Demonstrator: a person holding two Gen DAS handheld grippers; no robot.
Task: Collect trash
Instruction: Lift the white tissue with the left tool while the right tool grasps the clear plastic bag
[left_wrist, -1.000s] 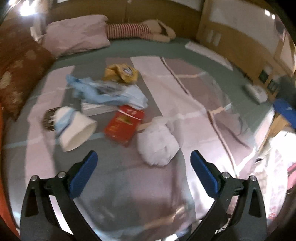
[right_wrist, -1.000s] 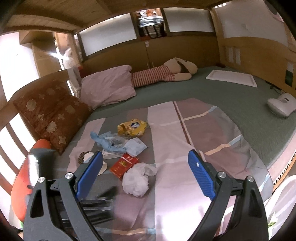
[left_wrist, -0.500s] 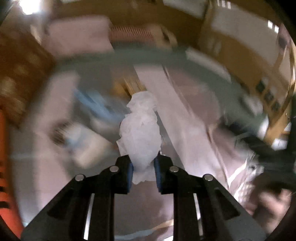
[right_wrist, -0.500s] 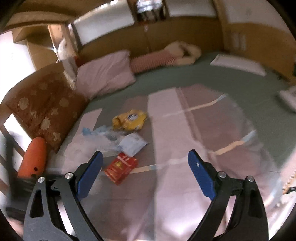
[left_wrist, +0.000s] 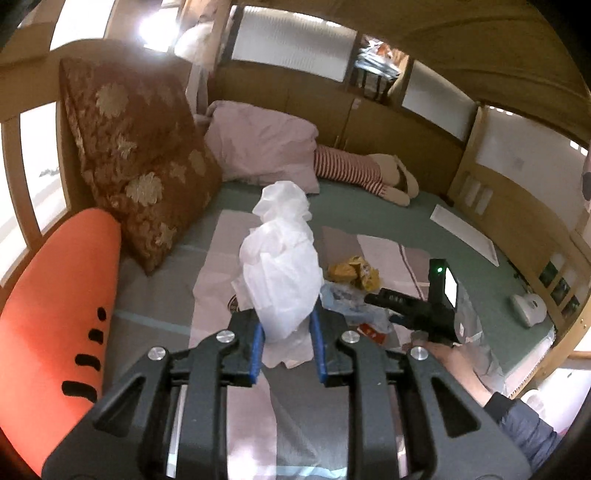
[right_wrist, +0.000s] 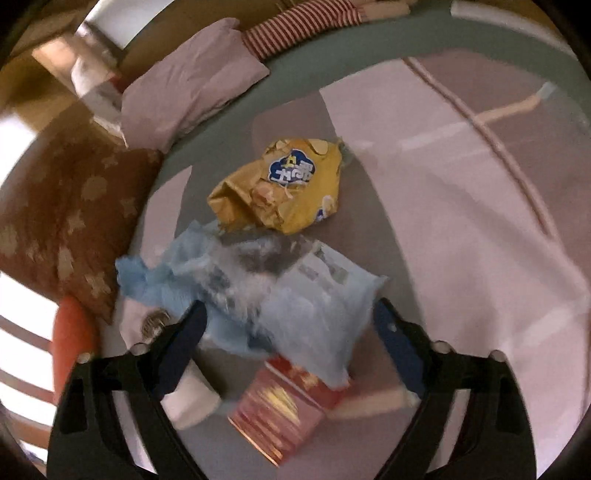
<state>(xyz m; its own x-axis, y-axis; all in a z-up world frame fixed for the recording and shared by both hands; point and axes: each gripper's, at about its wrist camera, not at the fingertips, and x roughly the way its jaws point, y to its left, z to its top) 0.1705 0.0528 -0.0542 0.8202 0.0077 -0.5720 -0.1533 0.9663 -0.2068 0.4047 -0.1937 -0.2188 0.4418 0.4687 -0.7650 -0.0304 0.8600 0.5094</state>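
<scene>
My left gripper (left_wrist: 286, 343) is shut on a crumpled white plastic bag (left_wrist: 280, 266) and holds it up above the bed. My right gripper (right_wrist: 288, 343) is open, low over a pale blue plastic wrapper (right_wrist: 280, 299) that lies between its fingers. A yellow snack bag (right_wrist: 280, 184) lies beyond it. A red packet (right_wrist: 280, 410) and a white paper cup (right_wrist: 188, 402) lie just under the gripper. In the left wrist view the right gripper (left_wrist: 410, 306) shows over the trash pile, with the yellow snack bag (left_wrist: 352, 275) behind it.
The trash lies on a pink and grey blanket (right_wrist: 461, 221) on a green bed. A brown flowered cushion (left_wrist: 136, 162), a pink pillow (left_wrist: 262, 144) and an orange carrot-shaped pillow (left_wrist: 55, 332) are at the left. A striped plush toy (left_wrist: 362, 173) lies at the head.
My left gripper shut on the white bag and lifted it off the bed. My right gripper dropped down close over the blue wrapper, still open.
</scene>
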